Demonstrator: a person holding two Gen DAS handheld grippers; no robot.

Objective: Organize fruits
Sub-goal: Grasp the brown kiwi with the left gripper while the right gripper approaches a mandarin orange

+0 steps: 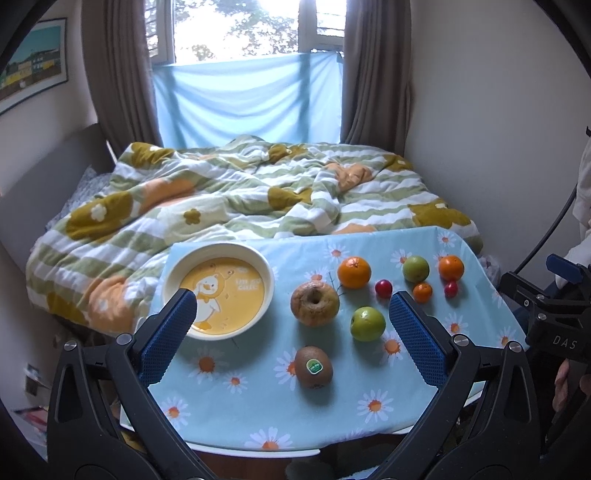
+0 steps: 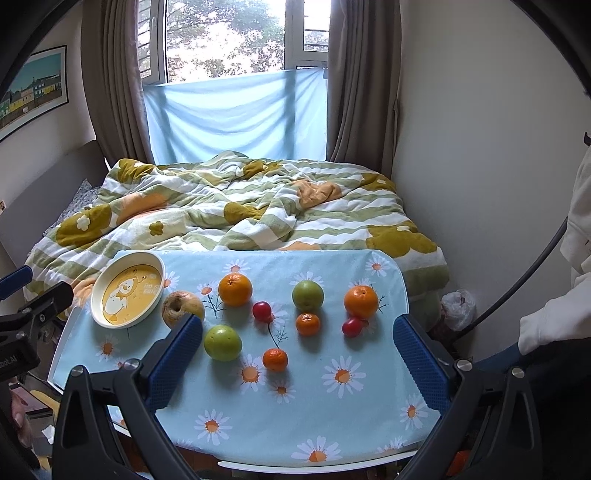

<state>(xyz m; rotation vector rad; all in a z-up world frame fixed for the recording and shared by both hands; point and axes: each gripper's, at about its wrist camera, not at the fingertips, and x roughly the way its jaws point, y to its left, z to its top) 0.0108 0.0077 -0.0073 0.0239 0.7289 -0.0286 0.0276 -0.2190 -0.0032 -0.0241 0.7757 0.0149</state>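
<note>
**Fruit spread on a daisy cloth, bowl empty, both grippers wide**

Left wrist view: a small table under a light-blue daisy tablecloth (image 1: 258,398) stands against a bed with a rumpled green-striped quilt (image 1: 221,199); behind it a window (image 1: 236,29) with brown curtains. The left gripper (image 1: 291,317) hangs over the table, its jaws spread wide and holding nothing. A cream bowl (image 1: 258,258) with a duck print sits at the cloth's far left, nothing in it. Just right of it lies a browned apple (image 1: 314,303), its stem hollow facing the camera. Nearer, a kiwi (image 1: 313,367) lies with its sticker up, its long axis running left to right. A green apple (image 1: 367,324) and an orange (image 1: 354,272) lie beyond.

Right wrist view: the right gripper (image 2: 297,328) is likewise spread wide and empty. Between its fingers lie a small mandarin (image 2: 274,359), two cherry tomatoes (image 2: 262,310), a second green apple (image 2: 307,295) and another orange (image 2: 361,302).
</note>
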